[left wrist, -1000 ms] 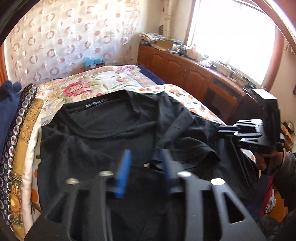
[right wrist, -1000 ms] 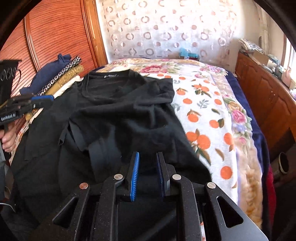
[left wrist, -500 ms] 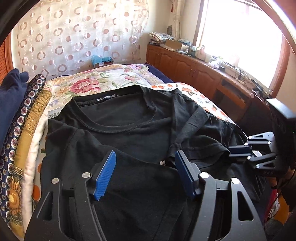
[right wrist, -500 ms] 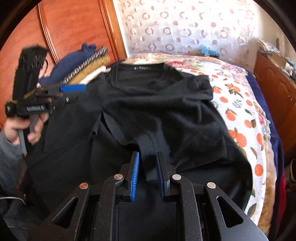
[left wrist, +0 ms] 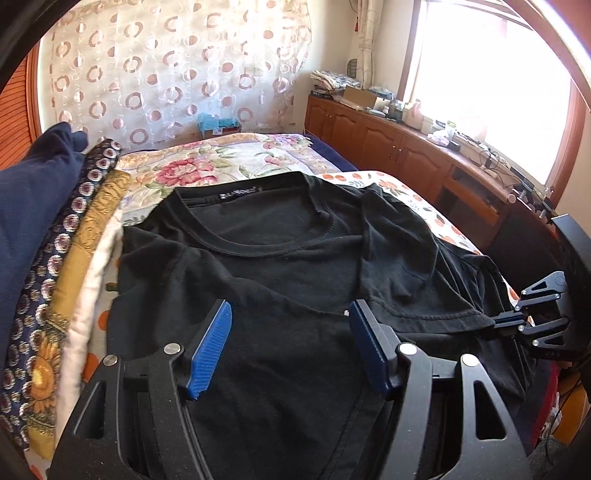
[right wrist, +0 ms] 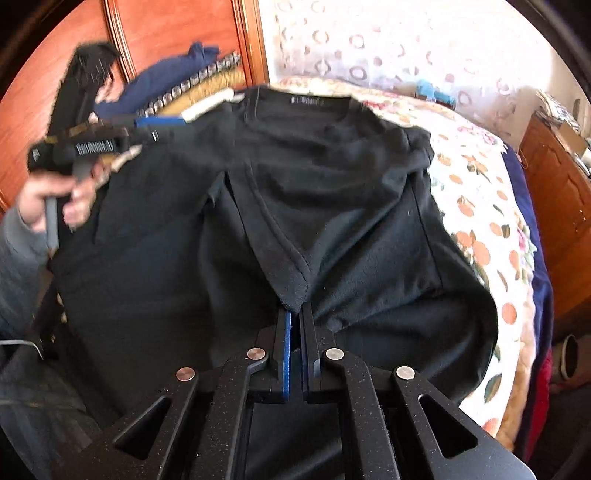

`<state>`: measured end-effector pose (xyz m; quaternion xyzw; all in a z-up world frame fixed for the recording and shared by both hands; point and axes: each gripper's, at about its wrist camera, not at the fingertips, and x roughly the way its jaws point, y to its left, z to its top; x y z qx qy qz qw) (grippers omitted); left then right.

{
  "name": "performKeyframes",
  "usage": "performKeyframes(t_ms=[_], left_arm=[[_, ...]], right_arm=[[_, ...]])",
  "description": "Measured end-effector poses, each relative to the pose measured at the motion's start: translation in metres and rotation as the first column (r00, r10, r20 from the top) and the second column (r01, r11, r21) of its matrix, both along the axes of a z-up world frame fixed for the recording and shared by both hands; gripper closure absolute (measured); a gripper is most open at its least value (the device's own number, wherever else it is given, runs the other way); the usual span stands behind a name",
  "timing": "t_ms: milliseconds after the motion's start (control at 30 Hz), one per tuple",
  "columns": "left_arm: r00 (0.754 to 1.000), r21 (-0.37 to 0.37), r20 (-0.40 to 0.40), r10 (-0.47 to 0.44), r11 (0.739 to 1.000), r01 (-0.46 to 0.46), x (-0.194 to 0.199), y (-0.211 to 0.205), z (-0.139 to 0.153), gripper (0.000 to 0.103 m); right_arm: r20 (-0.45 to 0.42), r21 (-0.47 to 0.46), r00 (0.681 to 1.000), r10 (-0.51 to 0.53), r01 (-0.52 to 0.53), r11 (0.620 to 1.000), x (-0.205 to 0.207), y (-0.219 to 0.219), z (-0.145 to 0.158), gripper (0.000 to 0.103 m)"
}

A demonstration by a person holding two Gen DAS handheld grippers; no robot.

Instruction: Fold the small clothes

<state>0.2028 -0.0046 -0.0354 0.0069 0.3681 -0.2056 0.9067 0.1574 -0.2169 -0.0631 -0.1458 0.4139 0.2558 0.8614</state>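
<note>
A black T-shirt (left wrist: 277, 266) lies spread on the flowered bed cover (left wrist: 207, 166), collar at the far end, with its right sleeve folded in over the chest. My left gripper (left wrist: 290, 314) hovers open over the shirt's lower front with nothing between its blue pads. My right gripper (right wrist: 295, 314) is shut on the corner of the sleeve hem (right wrist: 288, 273) of the T-shirt (right wrist: 351, 184). In the left wrist view the right gripper (left wrist: 506, 325) pinches that sleeve edge at the right. In the right wrist view, a hand (right wrist: 40, 199) holds the left gripper (right wrist: 162, 129) at the shirt's left side.
Folded blankets (left wrist: 55, 221) are stacked along the bed's left side against a wooden panel (right wrist: 166, 33). A wooden cabinet (left wrist: 388, 144) with clutter on top runs under the window at the right. The orange-print bed cover (right wrist: 480, 206) lies bare to the shirt's right.
My left jaws have spread wide and moved a little forward over the shirt. My right jaws have closed on the sleeve hem corner, which lay between them before.
</note>
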Motion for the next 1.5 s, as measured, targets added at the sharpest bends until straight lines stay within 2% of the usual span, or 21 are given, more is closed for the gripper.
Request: performKeyframes(t_ms=[100,167,233,367,500,667,900,1067,1100,1200,1267,1333,1500], left_arm=[[1.0,-0.008,0.005,0.005,1.0,-0.005,-0.002,0.01,0.002,0.028],[1.0,0.0,0.013,0.012,1.0,-0.012,-0.004,0.019,0.004,0.026],[0.999,0.026,0.018,0.034,0.999,-0.034,-0.001,0.03,0.007,0.025],[0.995,0.055,0.032,0.094,0.994,-0.095,0.008,0.054,0.013,0.025],[0.993,0.088,0.018,0.115,0.989,-0.116,0.022,0.071,0.012,0.026],[0.995,0.082,-0.058,0.076,0.994,-0.072,0.043,0.067,-0.001,0.046],[0.988,0.17,-0.119,0.096,0.983,-0.075,0.077,0.049,-0.023,0.048],[0.982,0.185,-0.154,0.108,0.98,-0.079,0.094,0.045,-0.036,0.048],[0.982,0.184,-0.159,0.106,0.98,-0.076,0.095,0.045,-0.038,0.051],[0.982,0.195,-0.156,0.105,0.978,-0.074,0.096,0.044,-0.04,0.07],[0.981,0.179,-0.164,0.1,0.981,-0.07,0.097,0.046,-0.039,0.093],[0.983,0.175,-0.154,0.103,0.982,-0.075,0.096,0.049,-0.034,0.097],[0.988,0.152,-0.05,0.147,0.979,-0.138,0.084,0.067,0.004,0.098]], right_arm=[[0.01,0.019,1.0,-0.017,0.016,1.0,0.006,-0.002,0.007,0.095],[0.042,0.028,0.999,-0.029,0.028,0.999,0.008,-0.001,0.016,0.083],[0.076,0.044,0.997,-0.024,0.021,0.999,0.013,-0.002,0.028,0.079],[0.148,0.055,0.988,-0.036,0.028,0.998,0.025,-0.004,0.047,0.058],[0.174,0.062,0.983,-0.064,0.054,0.997,0.055,-0.01,0.053,0.057],[0.165,0.074,0.981,-0.1,0.088,0.993,0.095,-0.009,0.048,0.056],[0.106,0.062,0.986,-0.132,0.126,0.99,0.148,-0.002,0.026,0.054],[0.089,0.088,0.984,-0.155,0.147,0.985,0.163,-0.004,0.026,0.048],[0.082,0.092,0.985,-0.153,0.146,0.985,0.164,-0.006,0.026,0.048],[0.063,0.099,0.987,-0.148,0.141,0.985,0.173,-0.004,0.021,0.048],[0.053,0.101,0.988,-0.142,0.136,0.986,0.177,-0.003,0.019,0.048],[0.042,0.101,0.99,-0.138,0.133,0.986,0.181,-0.003,0.017,0.048],[0.027,0.102,0.991,-0.129,0.126,0.987,0.189,-0.005,0.016,0.048]])
